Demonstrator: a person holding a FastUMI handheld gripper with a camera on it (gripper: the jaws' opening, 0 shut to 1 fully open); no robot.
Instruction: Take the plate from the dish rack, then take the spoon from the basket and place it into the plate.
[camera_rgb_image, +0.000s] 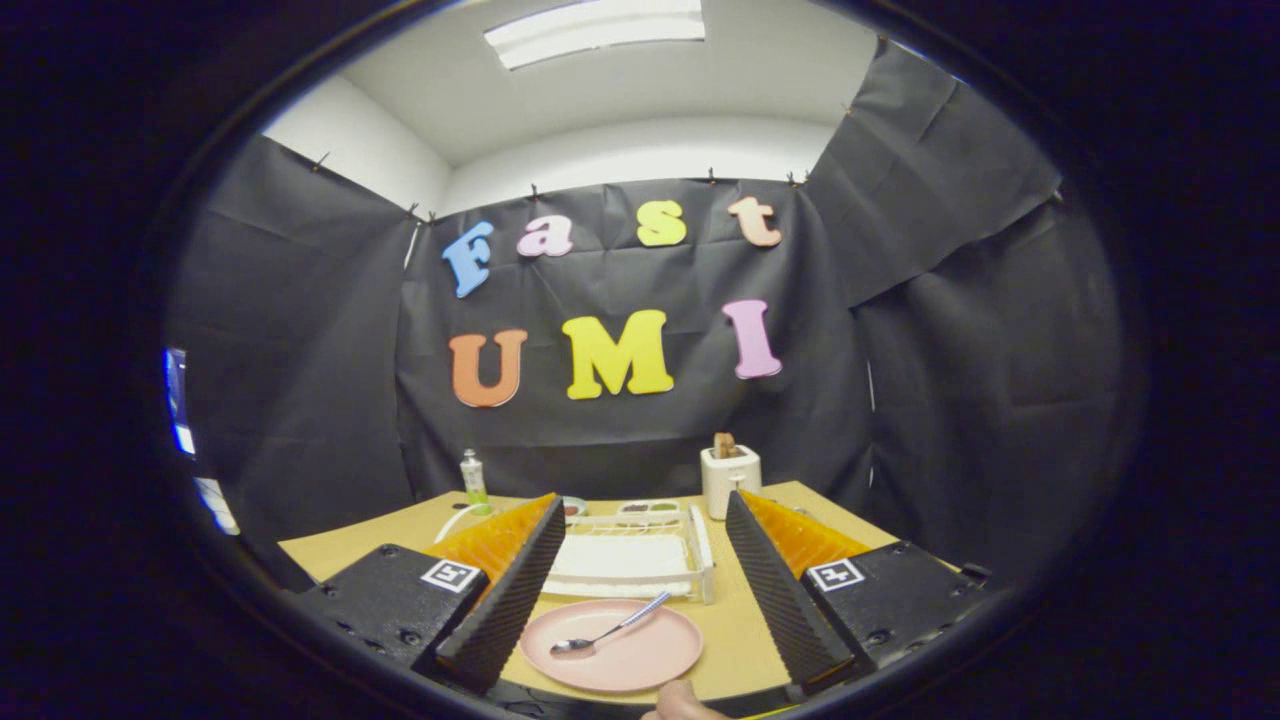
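**Gripper held open above the plate**

Gripper (640, 600) fingers are spread wide, grasping nothing. A tan table (740, 640) is seen at lower centre, black cloth behind. The pink plate (612, 645) carries the spoon (606, 636) between the fingers.

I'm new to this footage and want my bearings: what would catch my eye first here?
First the pink plate on the wooden table, lying between the open fingers of the gripper, with a spoon resting on it. Just beyond the plate sits the white dish rack, and past that a white toaster with bread poking up, near the black wall.
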